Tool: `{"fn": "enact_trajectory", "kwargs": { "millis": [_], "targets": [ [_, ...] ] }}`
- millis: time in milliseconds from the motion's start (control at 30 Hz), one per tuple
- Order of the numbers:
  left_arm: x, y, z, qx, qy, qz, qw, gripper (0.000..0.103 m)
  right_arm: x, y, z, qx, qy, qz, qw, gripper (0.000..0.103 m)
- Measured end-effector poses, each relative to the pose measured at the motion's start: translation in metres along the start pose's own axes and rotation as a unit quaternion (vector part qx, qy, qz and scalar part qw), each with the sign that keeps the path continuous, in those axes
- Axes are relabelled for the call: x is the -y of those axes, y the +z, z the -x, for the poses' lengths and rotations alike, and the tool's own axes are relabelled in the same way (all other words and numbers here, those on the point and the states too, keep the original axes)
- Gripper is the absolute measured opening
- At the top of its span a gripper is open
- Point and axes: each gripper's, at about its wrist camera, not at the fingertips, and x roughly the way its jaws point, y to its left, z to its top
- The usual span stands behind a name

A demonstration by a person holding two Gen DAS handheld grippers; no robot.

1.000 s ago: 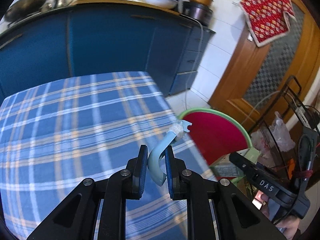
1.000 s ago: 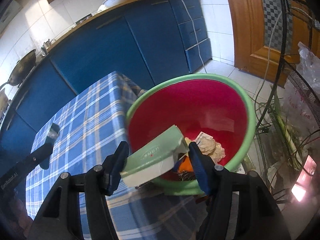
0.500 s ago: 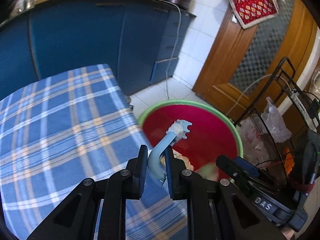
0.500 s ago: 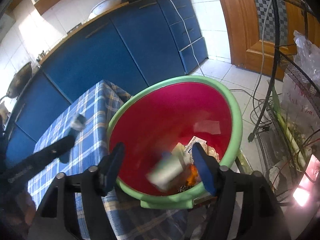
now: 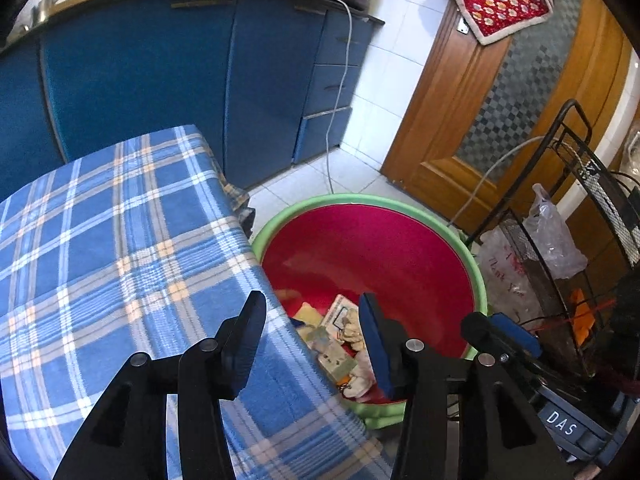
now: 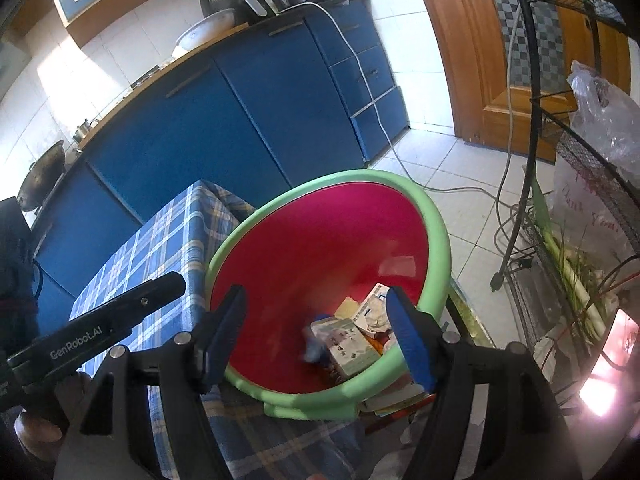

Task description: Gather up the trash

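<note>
A red basin with a green rim (image 5: 478,280) (image 6: 436,224) stands on the floor beside the table. Trash lies in its bottom: a green-white carton (image 6: 346,344) (image 5: 334,354), paper scraps (image 6: 372,312) and a blurred blue piece (image 6: 316,346). My left gripper (image 5: 312,332) is open and empty, over the table edge and the basin's near side. My right gripper (image 6: 320,324) is open and empty above the basin. The left gripper's finger (image 6: 120,312) shows at the left of the right wrist view.
The table has a blue plaid cloth (image 5: 120,248) (image 6: 160,240). Blue kitchen cabinets (image 5: 180,80) stand behind it. A wooden door (image 5: 500,120), a black wire rack (image 5: 580,220) with plastic bags and a white cable (image 6: 380,120) on the floor lie to the right.
My left gripper moved right over the basin, opened and let go of the curved blue piece. My right gripper released the green carton, which fell into the basin.
</note>
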Motion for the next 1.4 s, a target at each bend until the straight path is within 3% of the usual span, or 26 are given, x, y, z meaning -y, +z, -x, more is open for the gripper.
{"fn": "enact_trajectory", "kwargs": {
  "millis": [400,667,1000,1400],
  "targets": [
    [-0.018,-0.019,0.047,0.022,0.033,0.013,0.9991,0.05,-0.033,-0.011,0.031,0.014,0.01,0.042,0.999,0.075],
    [-0.033,-0.038,0.09,0.042,0.055,0.033,0.9971,0.05,-0.062,-0.022,0.058,0.028,0.007,0.072,0.997,0.082],
    [-0.049,-0.068,0.142,0.081,0.112,0.048,0.9892,0.062,-0.092,-0.044,0.086,0.034,0.004,0.107,0.994,0.087],
    [-0.07,-0.104,0.189,0.103,0.146,0.086,0.9801,0.063,-0.118,-0.071,0.113,0.038,0.0,0.147,0.988,0.093]
  ]
}}
